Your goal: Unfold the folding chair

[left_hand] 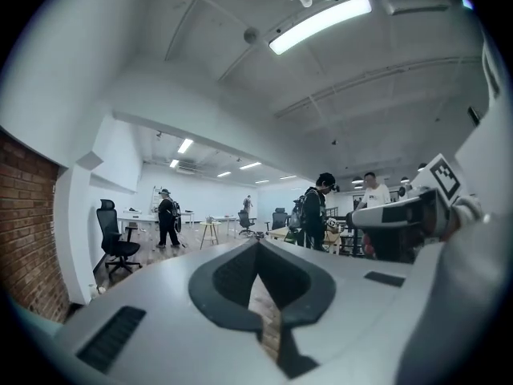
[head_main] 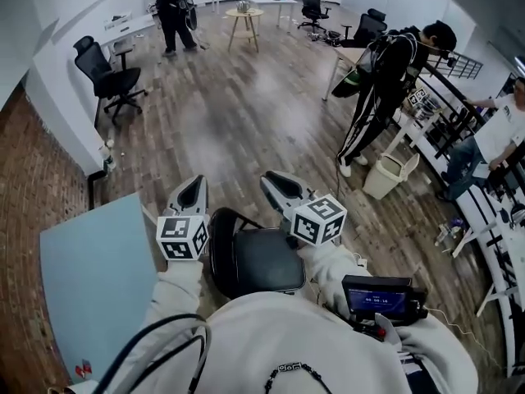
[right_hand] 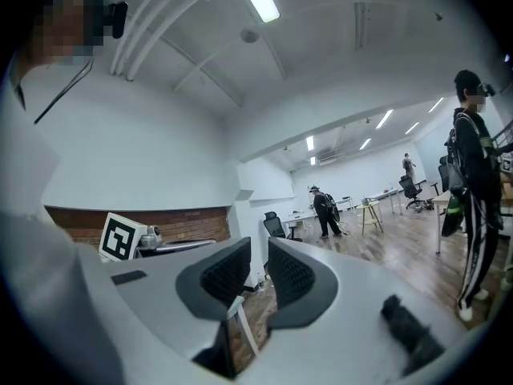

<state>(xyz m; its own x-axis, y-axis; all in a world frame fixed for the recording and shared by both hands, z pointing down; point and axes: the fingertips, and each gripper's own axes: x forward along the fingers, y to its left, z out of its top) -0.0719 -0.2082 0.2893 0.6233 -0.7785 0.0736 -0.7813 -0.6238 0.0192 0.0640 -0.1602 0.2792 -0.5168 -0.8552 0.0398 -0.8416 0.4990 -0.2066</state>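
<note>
Clenched tight, the left gripper has its two dark pads meeting at the tips with nothing caught between them, only a sliver of wood floor showing through farther back along the jaws. Its partner, the right gripper, is released: a narrow gap stands between its ribbed pads, and nothing but the distant room shows through it. Both point out level across the room, held up in front of the person's pale sleeves, each with its marker cube near the hand. The folding chair stands on the floor directly below and between the two grippers, close against the person's body, and neither gripper touches it. Its dark seat faces up toward the head camera, with a curved black frame bar along the seat's left and far edge. A light blue panel lies to the left of the chair, and a brick wall runs along the left edge of the room beyond it. A small device with a lit screen hangs at the person's right side. Farther off, a black office chair stands by a white wall, a person in dark clothes with striped trousers stands at the right near a pale waste bin, and another person stands at the far end beside a small round table.
</note>
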